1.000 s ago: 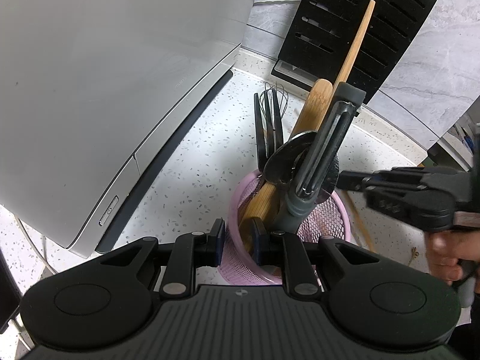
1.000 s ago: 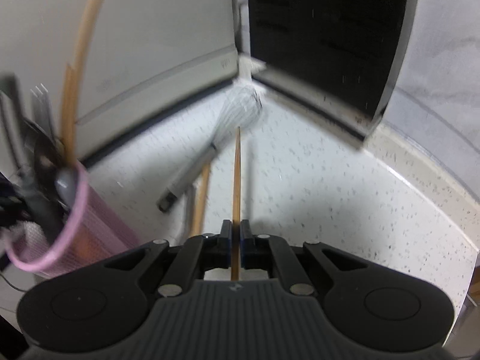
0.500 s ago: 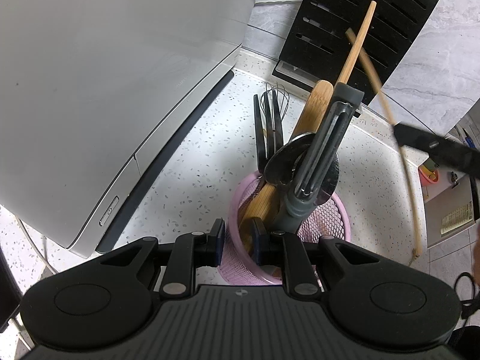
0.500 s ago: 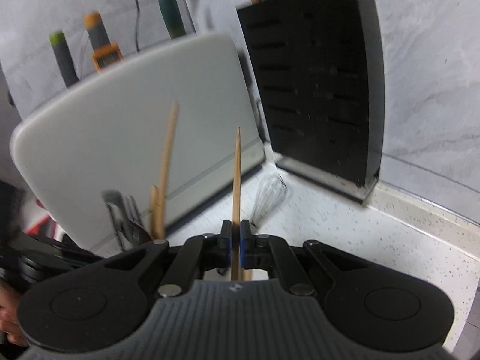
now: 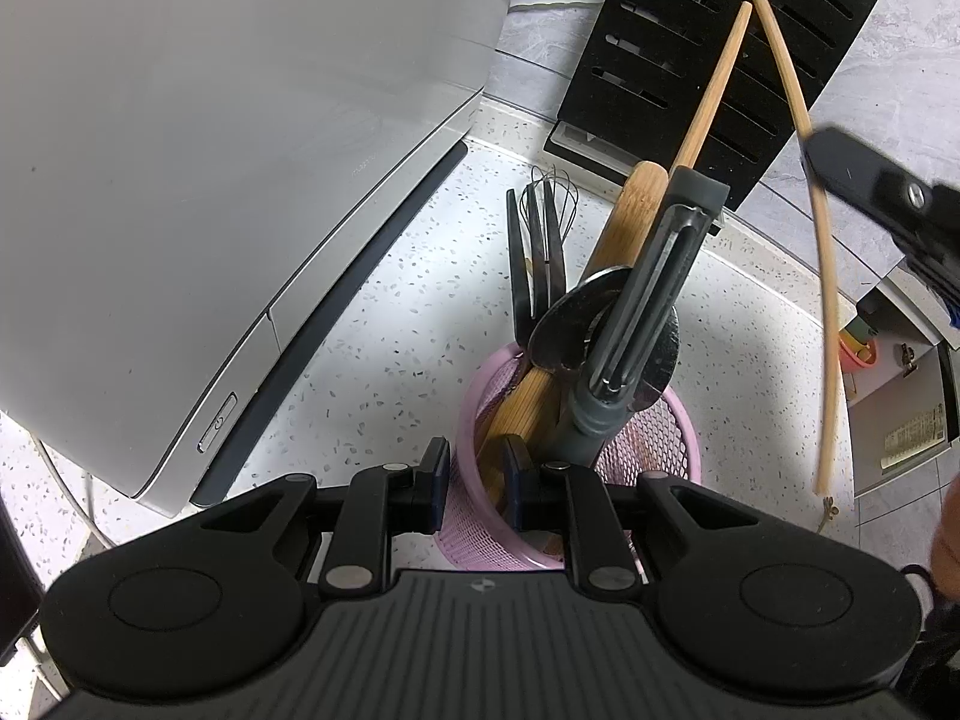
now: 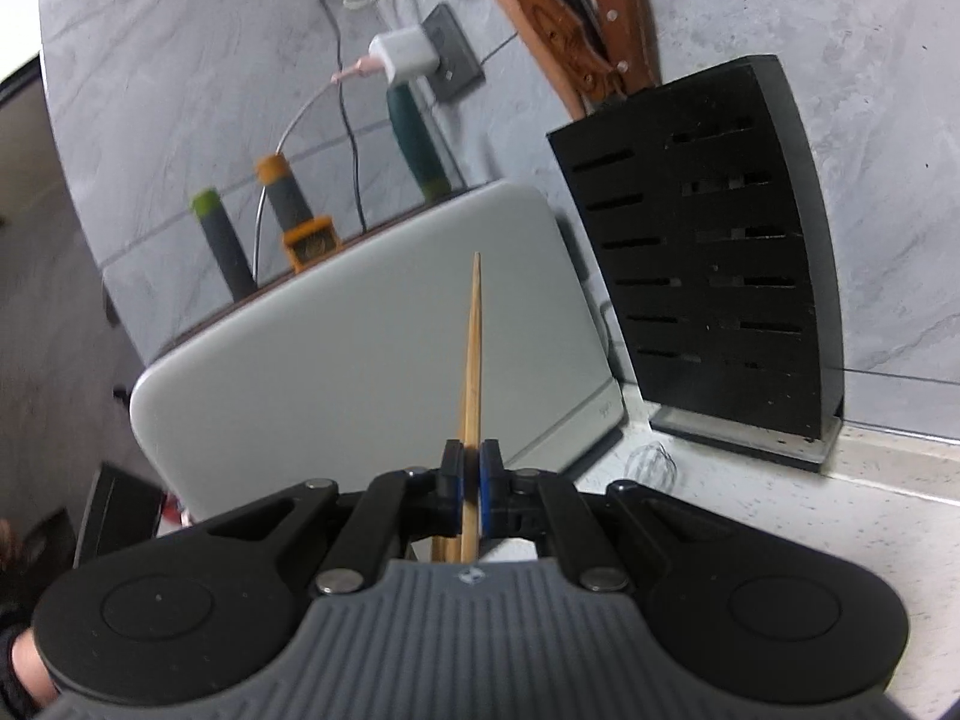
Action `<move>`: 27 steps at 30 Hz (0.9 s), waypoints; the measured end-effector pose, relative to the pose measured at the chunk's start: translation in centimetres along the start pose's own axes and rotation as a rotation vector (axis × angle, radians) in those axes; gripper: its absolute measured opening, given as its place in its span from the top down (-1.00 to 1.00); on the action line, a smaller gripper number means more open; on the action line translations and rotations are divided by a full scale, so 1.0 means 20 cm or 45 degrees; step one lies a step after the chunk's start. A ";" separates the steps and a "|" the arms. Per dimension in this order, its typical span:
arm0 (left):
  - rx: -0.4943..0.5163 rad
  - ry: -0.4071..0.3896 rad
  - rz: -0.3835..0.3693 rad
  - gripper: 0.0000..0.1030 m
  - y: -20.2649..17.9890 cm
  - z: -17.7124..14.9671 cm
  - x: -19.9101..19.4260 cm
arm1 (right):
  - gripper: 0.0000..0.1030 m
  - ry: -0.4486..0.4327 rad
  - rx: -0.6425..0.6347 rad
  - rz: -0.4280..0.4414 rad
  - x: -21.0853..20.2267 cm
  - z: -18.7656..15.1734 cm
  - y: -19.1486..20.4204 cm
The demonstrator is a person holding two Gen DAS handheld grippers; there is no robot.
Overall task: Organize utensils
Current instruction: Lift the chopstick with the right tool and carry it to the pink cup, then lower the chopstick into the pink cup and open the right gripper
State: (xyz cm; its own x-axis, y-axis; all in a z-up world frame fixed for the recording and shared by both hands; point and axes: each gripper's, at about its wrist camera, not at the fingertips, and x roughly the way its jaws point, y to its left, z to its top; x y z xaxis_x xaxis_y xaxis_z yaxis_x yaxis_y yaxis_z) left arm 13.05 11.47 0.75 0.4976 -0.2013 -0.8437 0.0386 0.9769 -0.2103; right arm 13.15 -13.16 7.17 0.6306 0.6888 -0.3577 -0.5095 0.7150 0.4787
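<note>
A pink mesh utensil holder (image 5: 654, 438) stands on the speckled counter. It contains a grey peeler (image 5: 648, 300), a spoon, a black fork, a bamboo handle and a long wooden stick. My left gripper (image 5: 475, 476) is shut on the holder's near rim, one pad inside and one outside. In the left wrist view my right gripper (image 5: 840, 171) hangs at the upper right, above and right of the holder, shut on a wooden chopstick (image 5: 823, 300) that slants down past it. In the right wrist view my right gripper (image 6: 472, 471) pinches the chopstick (image 6: 475, 336), which points up and forward.
A wire whisk (image 5: 549, 201) lies on the counter behind the holder, also seen as the whisk (image 6: 651, 461). A black knife block (image 6: 708, 276) stands against the grey wall. A large grey appliance (image 5: 210, 150) fills the left. The counter's edge drops off at the right.
My right gripper has risen off the counter with the chopstick and tipped upward, moving to the upper right of the left wrist view. The left gripper has stayed on the holder.
</note>
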 end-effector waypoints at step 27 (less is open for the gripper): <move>0.005 0.003 -0.011 0.59 0.01 0.00 0.00 | 0.98 -0.131 -0.012 -0.016 0.13 -0.29 0.07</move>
State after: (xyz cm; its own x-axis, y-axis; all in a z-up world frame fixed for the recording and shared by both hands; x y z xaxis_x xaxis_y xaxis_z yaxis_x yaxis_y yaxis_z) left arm 13.09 11.61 0.83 0.4954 -0.2101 -0.8429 0.0461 0.9753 -0.2160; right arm 10.62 -9.73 2.24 0.6935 0.6643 -0.2790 -0.5065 0.7249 0.4669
